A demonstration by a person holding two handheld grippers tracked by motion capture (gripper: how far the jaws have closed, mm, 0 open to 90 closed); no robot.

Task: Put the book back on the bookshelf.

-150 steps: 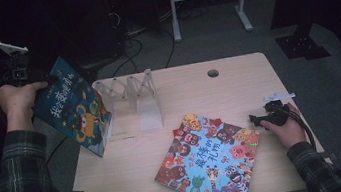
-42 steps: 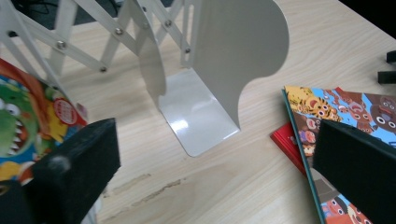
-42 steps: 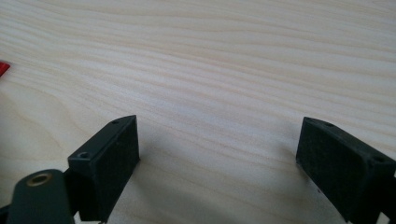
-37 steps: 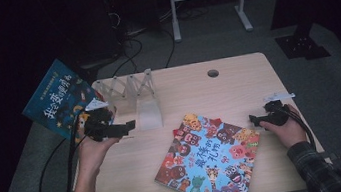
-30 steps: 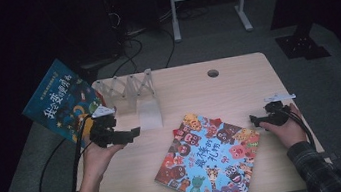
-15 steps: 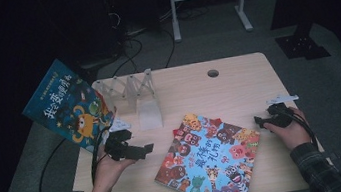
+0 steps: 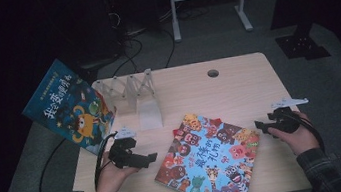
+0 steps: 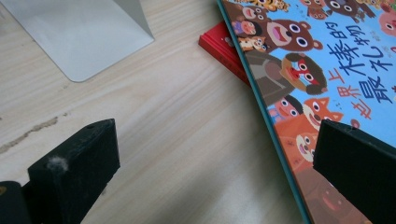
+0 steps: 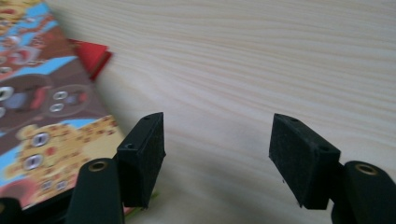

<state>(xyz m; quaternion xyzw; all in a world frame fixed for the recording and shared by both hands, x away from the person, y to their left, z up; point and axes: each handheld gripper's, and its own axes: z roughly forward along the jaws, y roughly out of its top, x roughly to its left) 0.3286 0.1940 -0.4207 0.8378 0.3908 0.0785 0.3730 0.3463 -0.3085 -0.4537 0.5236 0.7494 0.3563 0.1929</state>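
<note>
Pale wooden table (image 7: 238, 86), dark room around

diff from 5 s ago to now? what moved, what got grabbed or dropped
The left gripper let go of the blue book, which now stands in the white rack, and came down to the table beside the animal picture book, jaws open. The right gripper sits at that book's right edge; its jaws have just been closing, with nothing between them. The picture book, the rack and the table kept their places.
</note>
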